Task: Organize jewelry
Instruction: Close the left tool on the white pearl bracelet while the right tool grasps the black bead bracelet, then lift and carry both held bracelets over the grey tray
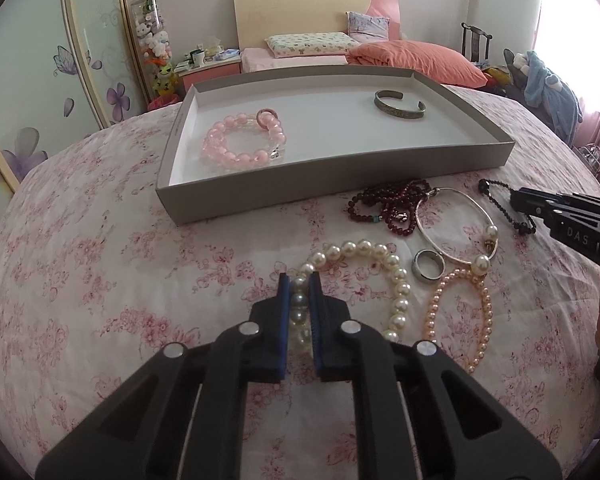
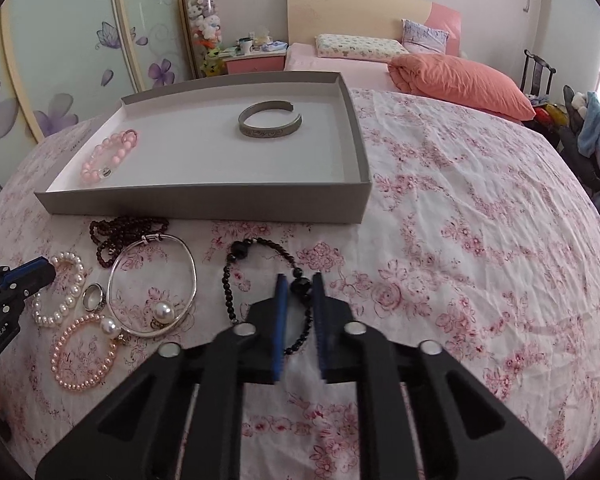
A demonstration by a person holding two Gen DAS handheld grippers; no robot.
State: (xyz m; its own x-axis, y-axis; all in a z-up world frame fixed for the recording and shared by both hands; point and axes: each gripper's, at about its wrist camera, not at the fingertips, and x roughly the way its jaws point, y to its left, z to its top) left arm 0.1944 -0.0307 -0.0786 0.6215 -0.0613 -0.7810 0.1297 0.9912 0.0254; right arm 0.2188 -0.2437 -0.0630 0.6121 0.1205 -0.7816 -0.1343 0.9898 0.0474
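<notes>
While my left tongs point(image 1: 299, 278) clamp their blue pads on the white pearl bracelet point(image 1: 396, 280) lying on the floral bedspread point(image 1: 100, 280), my right tongs point(image 2: 300, 280) stand nearly together around the large beads of a black bead strand point(image 2: 228, 280); I cannot tell whether those pads press on the beads. Both pieces rest on the cloth. Just to the right of my left tongs lie a metal ring point(image 1: 428, 266), a peach pearl bracelet point(image 1: 460, 316) and a silver bangle point(image 1: 456, 224) carrying two large pearls, with dark red beads point(image 1: 392, 208) just beyond them. Ahead of both tongs sits a shallow grey tray point(image 1: 340, 168), holding a pink bead bracelet point(image 1: 240, 142) on its left side and an engraved open cuff point(image 1: 400, 105) towards its far right. Beyond the tray are a bed with an orange duvet point(image 2: 460, 76) and a flower-painted wardrobe point(image 2: 60, 40).
</notes>
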